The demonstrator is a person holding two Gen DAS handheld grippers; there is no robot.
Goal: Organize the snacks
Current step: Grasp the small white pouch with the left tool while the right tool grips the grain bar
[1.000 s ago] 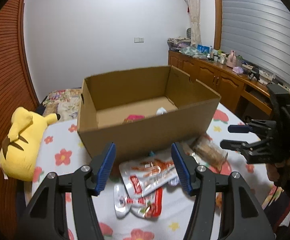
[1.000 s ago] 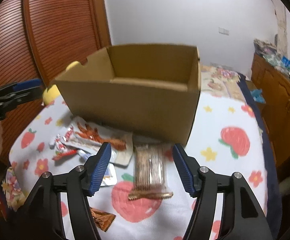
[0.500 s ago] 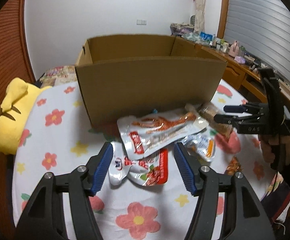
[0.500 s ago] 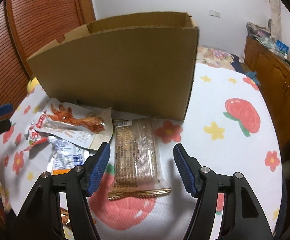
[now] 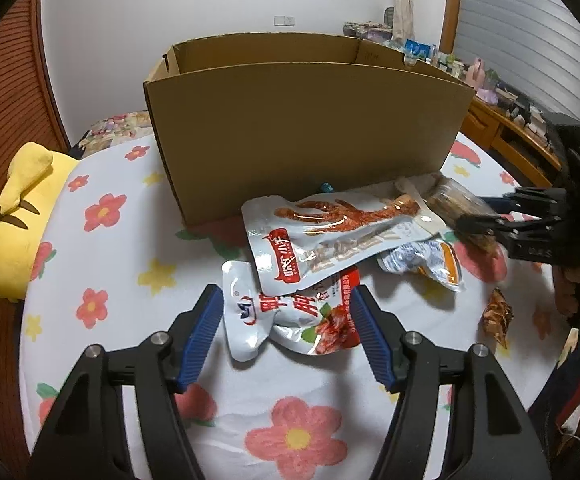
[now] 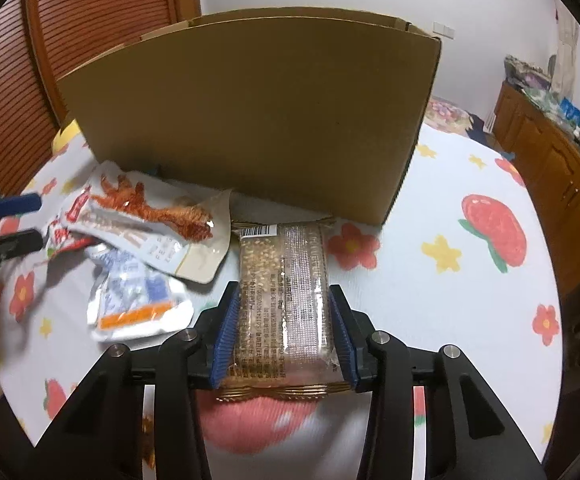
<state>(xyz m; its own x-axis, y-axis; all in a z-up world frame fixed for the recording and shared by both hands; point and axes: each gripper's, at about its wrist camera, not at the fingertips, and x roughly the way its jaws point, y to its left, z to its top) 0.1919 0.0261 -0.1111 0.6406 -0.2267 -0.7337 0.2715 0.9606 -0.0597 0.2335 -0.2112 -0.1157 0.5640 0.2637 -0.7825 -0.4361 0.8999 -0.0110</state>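
An open cardboard box (image 5: 301, 132) stands on the flowered cloth, with snack packets lying in front of it. My left gripper (image 5: 288, 332) straddles a red-and-white pouch (image 5: 290, 316); its jaws are opening and the pads stand clear of the pouch. On top of that pouch lies a silver chicken-foot pouch (image 5: 329, 236). My right gripper (image 6: 284, 332) is closing on a clear-wrapped grain bar (image 6: 282, 288), and its blue pads meet the bar's two long edges. A blue, white and orange packet (image 6: 138, 304) lies left of the bar.
A small brown wrapper (image 5: 497, 316) lies near the cloth's right edge. A yellow plush toy (image 5: 18, 216) sits at the far left. Wooden cabinets (image 6: 549, 152) with clutter line the right wall. A hand holds the right gripper (image 5: 485, 212).
Both grippers have come down toward the cloth, so the box's inside no longer shows. The left jaws spread around the red-and-white pouch. The right jaws narrowed onto the grain bar.
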